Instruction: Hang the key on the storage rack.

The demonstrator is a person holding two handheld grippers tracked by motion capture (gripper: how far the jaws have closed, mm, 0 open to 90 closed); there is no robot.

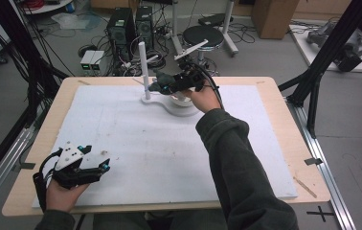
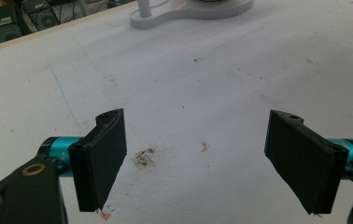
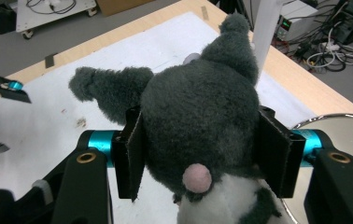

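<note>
A grey plush toy with a pink nose and a white belly sits between the jaws of my right gripper, which is shut on it. In the high view that gripper holds the toy above the far middle of the table, beside a white upright post. The post stands on a white base. My left gripper rests near the table's front left corner. Its jaws stand wide open over the white mat, with nothing between them.
A white foam mat covers most of the wooden table. A shiny round dish lies just right of the held toy. Computers, cables and a stool crowd the floor beyond the far edge. Black frame legs stand at both sides.
</note>
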